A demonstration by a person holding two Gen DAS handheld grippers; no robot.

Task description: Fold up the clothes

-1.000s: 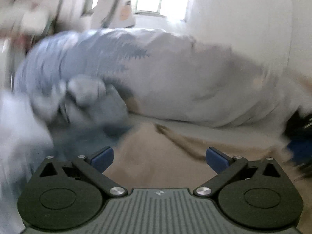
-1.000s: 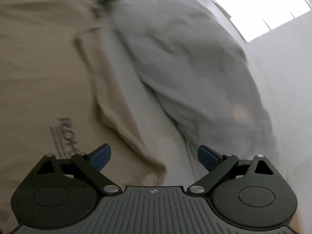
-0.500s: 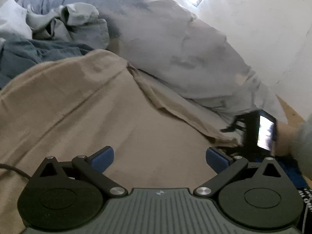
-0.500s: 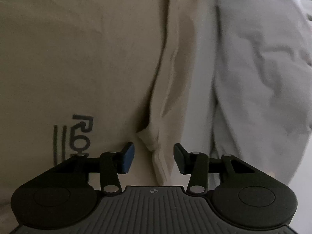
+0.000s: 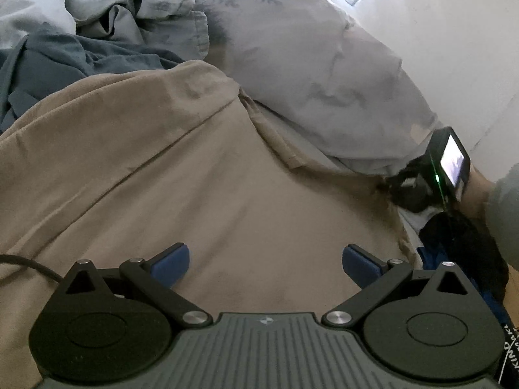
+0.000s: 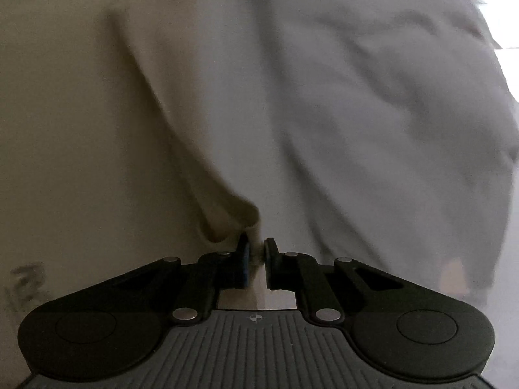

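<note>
Tan shirt (image 5: 201, 175) lies spread on the bed beside the grey duvet (image 5: 324, 74); the right gripper (image 6: 256, 256) has just closed its jaws on the shirt's sleeve tip, so a fold can likely begin; the left gripper (image 5: 264, 264) hovers above with jaws wide, empty.

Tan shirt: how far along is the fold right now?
Done: the tan shirt looks spread out over the bed, beside the grey duvet. In hand: the right gripper has just been closing and now pinches the shirt's edge between its pads. The left gripper is open above the cloth, holding nothing. Left: no fold shows yet, and the crumpled clothes behind look untouched.
</note>
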